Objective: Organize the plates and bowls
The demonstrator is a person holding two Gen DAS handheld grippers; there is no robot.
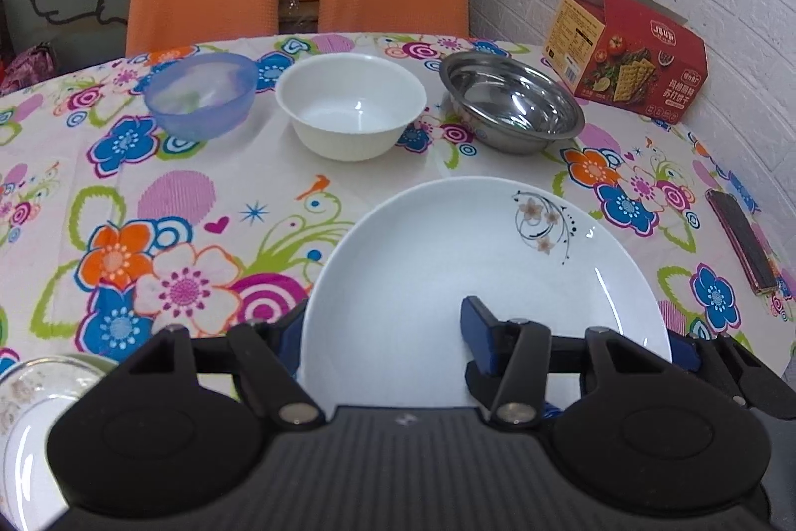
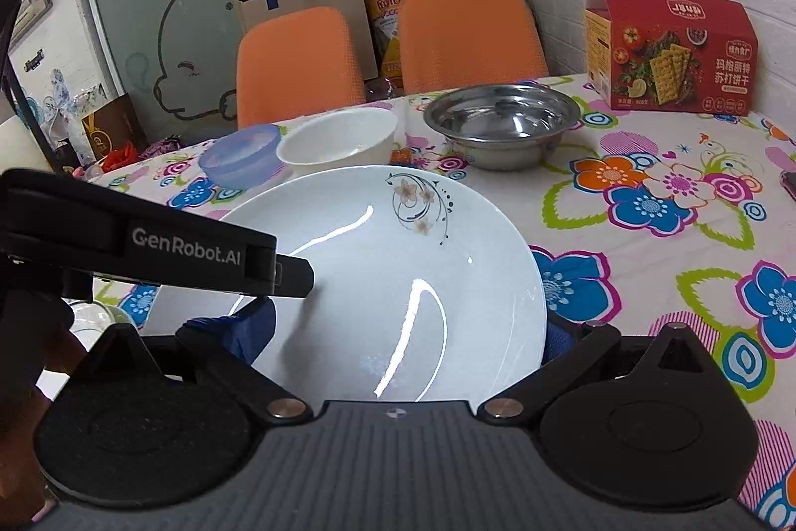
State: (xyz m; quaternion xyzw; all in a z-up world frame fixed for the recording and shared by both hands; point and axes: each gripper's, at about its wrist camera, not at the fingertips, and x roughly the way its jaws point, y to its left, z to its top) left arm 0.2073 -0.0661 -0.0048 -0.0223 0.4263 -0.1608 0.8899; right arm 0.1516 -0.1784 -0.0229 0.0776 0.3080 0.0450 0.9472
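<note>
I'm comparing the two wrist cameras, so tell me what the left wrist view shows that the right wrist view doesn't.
Only the left wrist view shows a patterned dish at its lower left edge. Only the right wrist view shows the left gripper from the side, reaching over the plate. Both show the white floral plate between the fingers, the blue bowl, white bowl, steel bowl and red cracker box.

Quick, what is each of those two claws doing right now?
Left gripper: open, one finger over the white plate, the other at its rim.
Right gripper: open wide, fingers either side of the plate; contact cannot be told.
</note>
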